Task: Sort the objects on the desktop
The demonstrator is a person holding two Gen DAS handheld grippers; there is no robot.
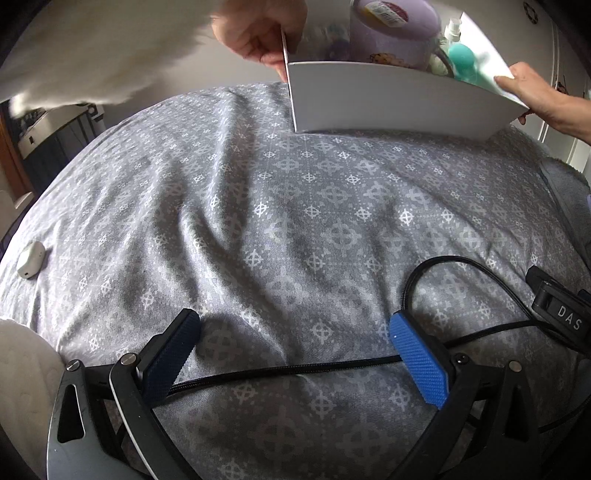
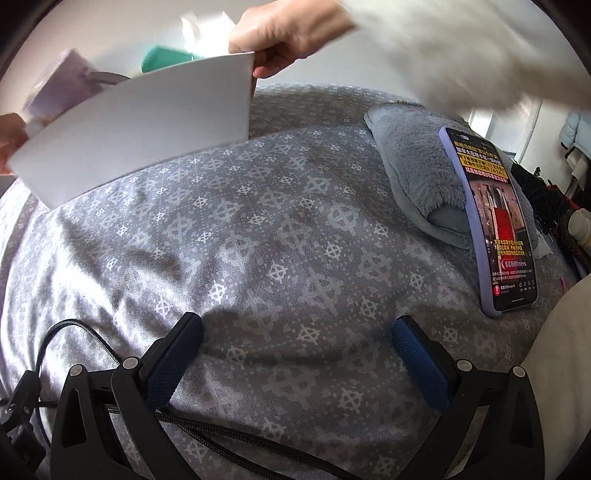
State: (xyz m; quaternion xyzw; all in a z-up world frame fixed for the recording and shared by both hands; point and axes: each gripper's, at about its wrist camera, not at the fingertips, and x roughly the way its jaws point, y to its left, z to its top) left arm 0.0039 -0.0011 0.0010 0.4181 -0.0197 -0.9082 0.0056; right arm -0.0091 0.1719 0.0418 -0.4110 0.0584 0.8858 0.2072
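A person's bare hands (image 1: pixel 258 33) hold a white box (image 1: pixel 388 99) tilted over the far edge of the grey patterned cloth (image 1: pixel 277 221). Inside it are a lilac tub (image 1: pixel 391 33), a teal object (image 1: pixel 463 61) and a small spray bottle (image 1: pixel 452 29). The box also shows in the right wrist view (image 2: pixel 140 125), held by a hand (image 2: pixel 284 33). My left gripper (image 1: pixel 295 332) lies open and empty on the cloth. My right gripper (image 2: pixel 297 334) lies open and empty on the cloth too.
A small white earbud case (image 1: pixel 30 258) lies at the cloth's left edge. A lit phone (image 2: pixel 491 221) in a lilac case leans on a grey fluffy slipper (image 2: pixel 417 170) at the right. Black cables (image 1: pixel 277 373) run by the grippers.
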